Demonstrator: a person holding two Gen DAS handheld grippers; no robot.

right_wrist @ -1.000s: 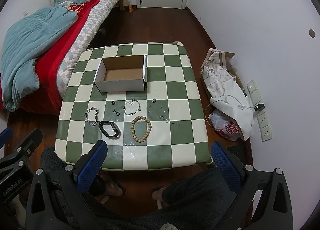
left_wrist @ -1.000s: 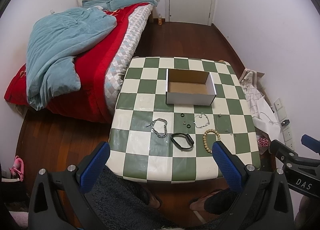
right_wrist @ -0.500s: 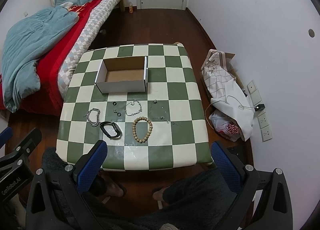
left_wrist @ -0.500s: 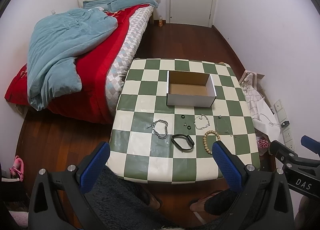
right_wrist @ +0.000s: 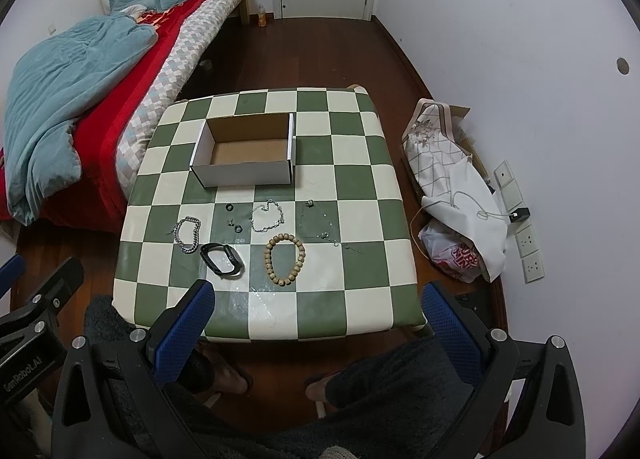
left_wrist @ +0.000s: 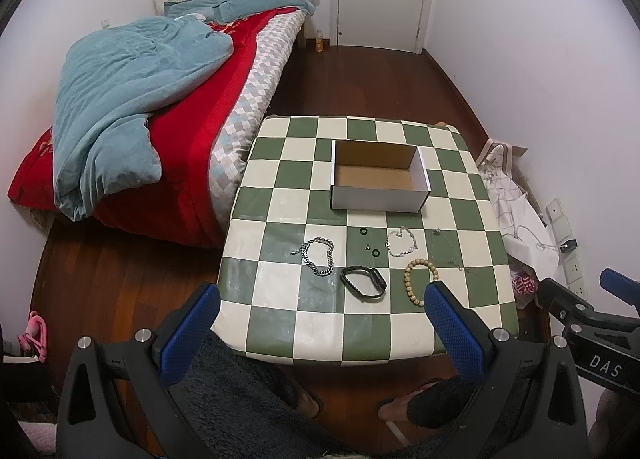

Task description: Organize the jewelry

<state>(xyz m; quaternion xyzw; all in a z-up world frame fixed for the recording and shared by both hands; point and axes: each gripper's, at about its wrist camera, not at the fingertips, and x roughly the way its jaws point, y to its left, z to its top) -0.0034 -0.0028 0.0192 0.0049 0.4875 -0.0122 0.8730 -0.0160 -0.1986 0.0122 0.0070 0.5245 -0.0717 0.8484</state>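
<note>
- Left claw (left_wrist: pixel 320 329) is hanging above the near edge of the checkered desk (left_wrist: pixel 280 323), jaws spread wide, gripping nothing.
- Lying left to right: silver chain bracelet (left_wrist: pixel 319 255), black band (left_wrist: pixel 363 282), thin silver chain (left_wrist: pixel 402 242), wooden bead bracelet (left_wrist: pixel 417 279).
- Open cardboard box (left_wrist: pixel 378 179) is sitting behind them, well apart.
- Right claw (right_wrist: pixel 320 325) is likewise gaping wide, carrying nothing.
</note>
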